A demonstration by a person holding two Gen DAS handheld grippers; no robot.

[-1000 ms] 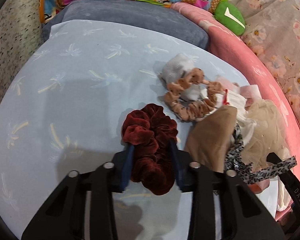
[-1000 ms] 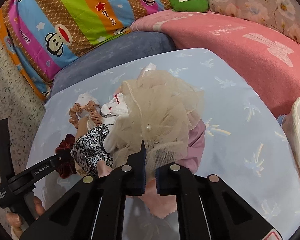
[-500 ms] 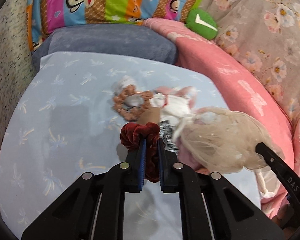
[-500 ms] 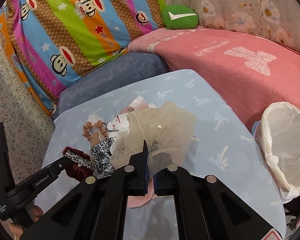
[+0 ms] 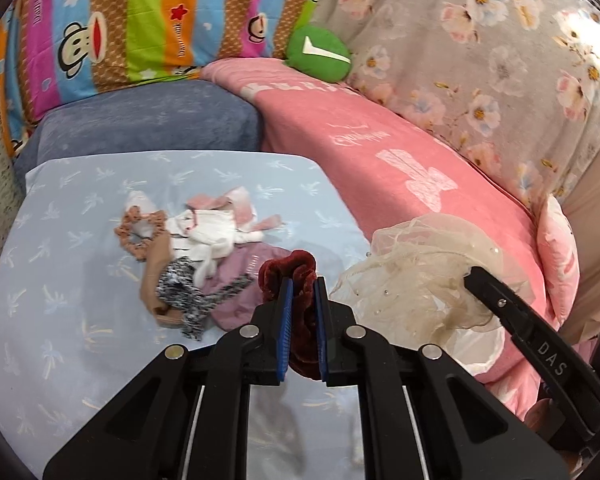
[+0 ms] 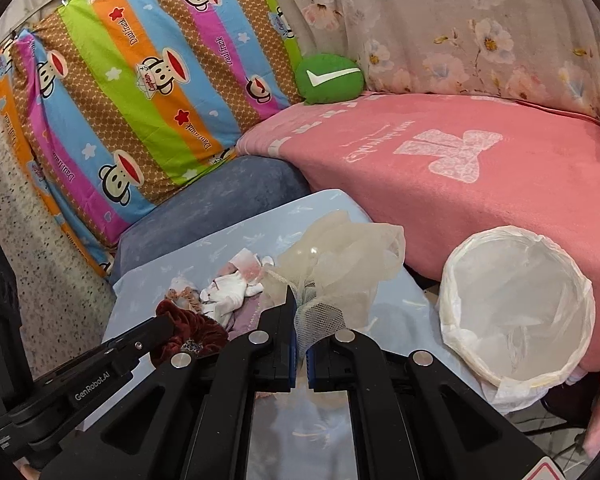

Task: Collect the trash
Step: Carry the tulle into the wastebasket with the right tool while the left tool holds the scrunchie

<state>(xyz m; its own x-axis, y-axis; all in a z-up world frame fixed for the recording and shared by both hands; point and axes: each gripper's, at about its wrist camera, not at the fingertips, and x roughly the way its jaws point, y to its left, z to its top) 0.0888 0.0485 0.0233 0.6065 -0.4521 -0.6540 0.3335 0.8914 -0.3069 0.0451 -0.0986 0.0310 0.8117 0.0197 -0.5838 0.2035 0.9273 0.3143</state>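
The left gripper (image 5: 301, 292) pinches a plush, crumpled dark-red velvet scrunchie (image 5: 296, 276), lifted off the pale blue table cloth (image 5: 60, 320) and hanging lengthwise between the pads. The right gripper (image 6: 300, 308) clamps a gauzy cream mesh bundle (image 6: 340, 264), its netted neck pointing down into the pads. Beside it stands a round bin lined with a thin white bag (image 6: 516, 304), with no items showing inside. Soft rags (image 5: 204, 240) lie heaped on the cloth.

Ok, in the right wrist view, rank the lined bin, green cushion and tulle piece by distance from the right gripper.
1. Tulle piece, clamped in the right gripper.
2. Lined bin, to its right, beside the table.
3. Green cushion, far behind on the pink blanket.
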